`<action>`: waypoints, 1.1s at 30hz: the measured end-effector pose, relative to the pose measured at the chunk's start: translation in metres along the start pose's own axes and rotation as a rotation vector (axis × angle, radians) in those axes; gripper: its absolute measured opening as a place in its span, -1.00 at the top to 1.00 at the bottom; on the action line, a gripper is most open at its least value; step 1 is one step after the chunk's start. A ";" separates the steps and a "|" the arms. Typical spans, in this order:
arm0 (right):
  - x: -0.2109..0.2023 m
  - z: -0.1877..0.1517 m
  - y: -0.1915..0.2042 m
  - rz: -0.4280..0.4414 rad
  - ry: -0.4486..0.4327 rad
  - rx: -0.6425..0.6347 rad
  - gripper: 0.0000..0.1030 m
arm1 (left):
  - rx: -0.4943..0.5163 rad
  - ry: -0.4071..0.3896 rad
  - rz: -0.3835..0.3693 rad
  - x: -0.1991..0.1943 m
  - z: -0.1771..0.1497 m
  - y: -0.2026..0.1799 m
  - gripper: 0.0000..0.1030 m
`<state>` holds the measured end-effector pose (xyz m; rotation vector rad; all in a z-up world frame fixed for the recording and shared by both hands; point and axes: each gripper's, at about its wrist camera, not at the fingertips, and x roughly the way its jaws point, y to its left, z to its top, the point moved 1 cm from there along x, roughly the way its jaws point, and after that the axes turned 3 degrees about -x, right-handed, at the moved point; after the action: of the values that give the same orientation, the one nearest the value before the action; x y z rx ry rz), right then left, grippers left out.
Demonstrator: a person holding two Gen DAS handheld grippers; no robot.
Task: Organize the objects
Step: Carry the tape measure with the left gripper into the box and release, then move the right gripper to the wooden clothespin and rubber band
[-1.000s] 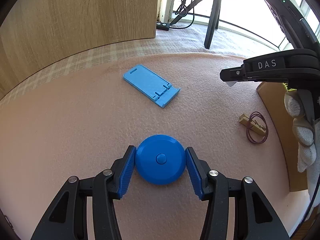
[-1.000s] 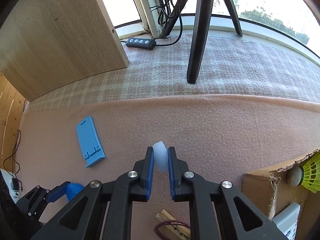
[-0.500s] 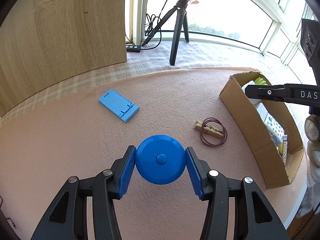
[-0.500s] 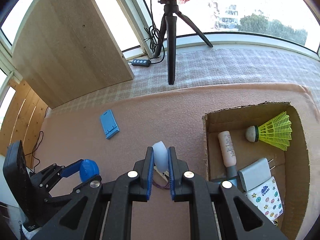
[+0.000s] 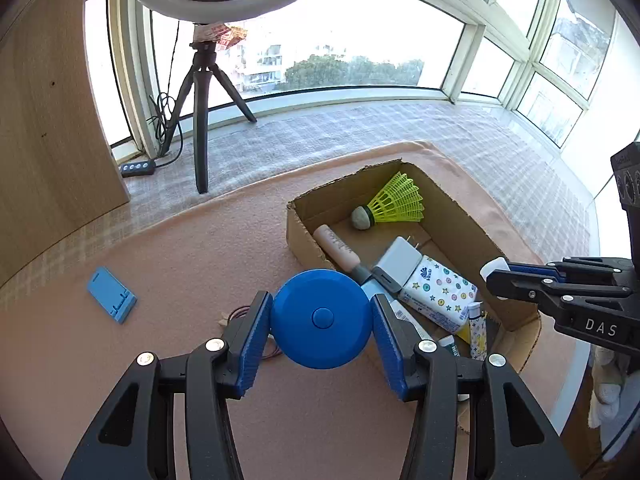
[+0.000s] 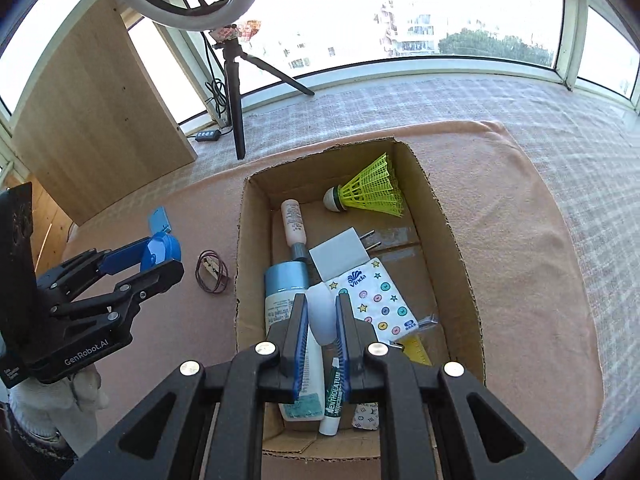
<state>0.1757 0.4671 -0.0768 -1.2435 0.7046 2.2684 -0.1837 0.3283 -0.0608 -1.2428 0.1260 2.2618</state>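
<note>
My left gripper (image 5: 321,320) is shut on a round blue disc (image 5: 320,318) and holds it in the air just left of the cardboard box (image 5: 298,236); it also shows in the right wrist view (image 6: 160,254). My right gripper (image 6: 322,320) is shut on a small white egg-shaped object (image 6: 321,312) and holds it above the box (image 6: 242,240). The box holds a yellow shuttlecock (image 6: 370,190), a white charger (image 6: 340,254), a tissue pack (image 6: 376,300), tubes and bottles.
A blue phone stand (image 5: 111,294) lies on the pink blanket to the left. A clothespin with a rubber band (image 6: 211,270) lies beside the box. A tripod (image 5: 200,120) with a ring light and a wooden panel (image 5: 44,120) stand behind.
Both grippers have risen and moved right toward the box with their objects. The right gripper now hangs over the box; the left is at its left wall.
</note>
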 end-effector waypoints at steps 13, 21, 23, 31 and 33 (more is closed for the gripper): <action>0.000 -0.023 -0.032 -0.044 0.059 -0.033 0.20 | -0.007 0.005 0.022 0.023 0.032 -0.047 -0.11; -0.006 -0.024 -0.032 -0.076 0.090 -0.036 0.20 | -0.027 -0.049 0.077 -0.011 0.026 -0.029 -0.11; -0.007 -0.022 -0.026 -0.089 0.091 -0.055 0.20 | -0.028 -0.057 0.081 -0.019 0.023 -0.024 -0.11; -0.009 -0.009 0.010 -0.071 0.051 -0.104 0.20 | -0.052 -0.072 0.139 -0.041 0.007 0.007 -0.11; -0.008 -0.007 0.019 -0.070 0.046 -0.114 0.20 | -0.062 -0.071 0.144 -0.045 0.002 0.016 -0.11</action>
<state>0.1728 0.4470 -0.0693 -1.3556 0.5461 2.2564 -0.1744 0.2961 -0.0262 -1.2183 0.1227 2.4472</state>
